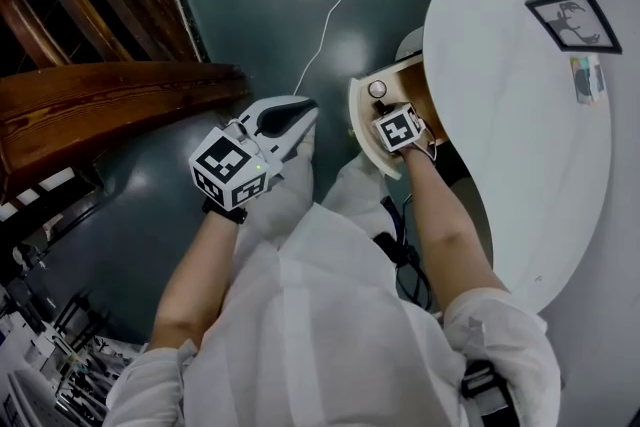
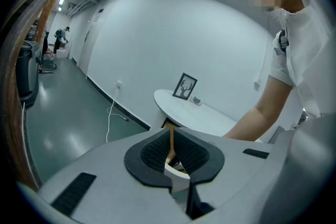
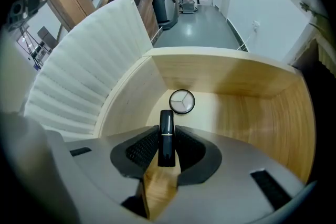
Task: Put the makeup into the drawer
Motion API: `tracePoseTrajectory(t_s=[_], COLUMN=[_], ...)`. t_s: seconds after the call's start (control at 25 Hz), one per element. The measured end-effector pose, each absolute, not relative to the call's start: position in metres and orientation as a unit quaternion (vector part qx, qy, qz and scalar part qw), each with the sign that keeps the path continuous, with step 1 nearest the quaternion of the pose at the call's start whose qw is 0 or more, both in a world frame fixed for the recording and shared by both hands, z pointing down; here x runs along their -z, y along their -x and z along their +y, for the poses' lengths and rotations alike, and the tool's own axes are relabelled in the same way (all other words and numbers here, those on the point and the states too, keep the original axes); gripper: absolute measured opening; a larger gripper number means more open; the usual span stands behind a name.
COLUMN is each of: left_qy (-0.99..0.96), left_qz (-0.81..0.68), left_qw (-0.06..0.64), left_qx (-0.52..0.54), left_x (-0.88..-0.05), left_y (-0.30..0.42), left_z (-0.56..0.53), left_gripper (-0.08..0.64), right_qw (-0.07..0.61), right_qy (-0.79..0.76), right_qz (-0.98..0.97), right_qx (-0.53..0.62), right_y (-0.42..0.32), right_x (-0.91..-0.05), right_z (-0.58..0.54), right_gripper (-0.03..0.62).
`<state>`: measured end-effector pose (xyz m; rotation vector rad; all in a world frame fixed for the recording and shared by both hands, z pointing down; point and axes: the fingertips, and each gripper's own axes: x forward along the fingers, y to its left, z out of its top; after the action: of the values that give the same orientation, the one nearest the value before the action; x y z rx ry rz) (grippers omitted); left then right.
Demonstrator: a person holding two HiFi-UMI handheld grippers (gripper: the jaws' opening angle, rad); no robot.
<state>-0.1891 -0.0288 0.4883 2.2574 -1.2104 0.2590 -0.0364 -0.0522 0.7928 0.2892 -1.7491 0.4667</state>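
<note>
My right gripper (image 3: 167,139) points steeply down into an open wooden drawer (image 3: 247,107) and is shut on a black lipstick tube (image 3: 166,126), which stands out beyond the pads. A round compact (image 3: 181,101) with a clear lid lies on the drawer floor just past the tube. In the head view the right gripper (image 1: 399,128) hangs over the drawer (image 1: 362,120), with the compact (image 1: 377,89) beside it. My left gripper (image 1: 300,110) is held out left of the drawer, over the floor. Its jaws (image 2: 171,139) are together with nothing between them.
The drawer belongs to a white oval table (image 1: 520,125) that carries a framed deer picture (image 1: 575,18) and a small item (image 1: 587,78). The drawer's white ribbed front (image 3: 89,76) curves at the left. A white cable (image 1: 335,10) runs over the dark floor. Wooden stairs (image 1: 100,105) stand left.
</note>
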Motion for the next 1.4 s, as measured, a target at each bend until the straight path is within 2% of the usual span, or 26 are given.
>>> tracePoseTrajectory(t_s=[0.72,0.92,1.28,1.4], left_qy=[-0.838,-0.835,-0.835,-0.836], left_qz=[-0.446,-0.450,-0.450,-0.449], left_qw=[0.297,0.300,0.301,0.301], left_qx=[-0.098,-0.098,-0.097,-0.096], left_x=[-0.505,-0.508,-0.509,-0.508], left_y=[0.183,0.185,0.186,0.187], left_z=[-0.037,-0.037,-0.037,-0.037], left_gripper=[0.029,0.031,0.031,0.031], right_qw=[0.599,0.596,0.614,0.613], right_qy=[-0.092,-0.073,-0.060,-0.058], right_qz=[-0.772,-0.785,-0.775,-0.775], right_qx=[-0.191,-0.150,-0.134,-0.139], right_y=[0.042,0.057,0.055,0.056], right_x=[-0.816,-0.813,-0.818,-0.818], right_z=[-0.057,-0.065,-0.064,-0.063], right_gripper=[0.094,0.094,0.094,0.111])
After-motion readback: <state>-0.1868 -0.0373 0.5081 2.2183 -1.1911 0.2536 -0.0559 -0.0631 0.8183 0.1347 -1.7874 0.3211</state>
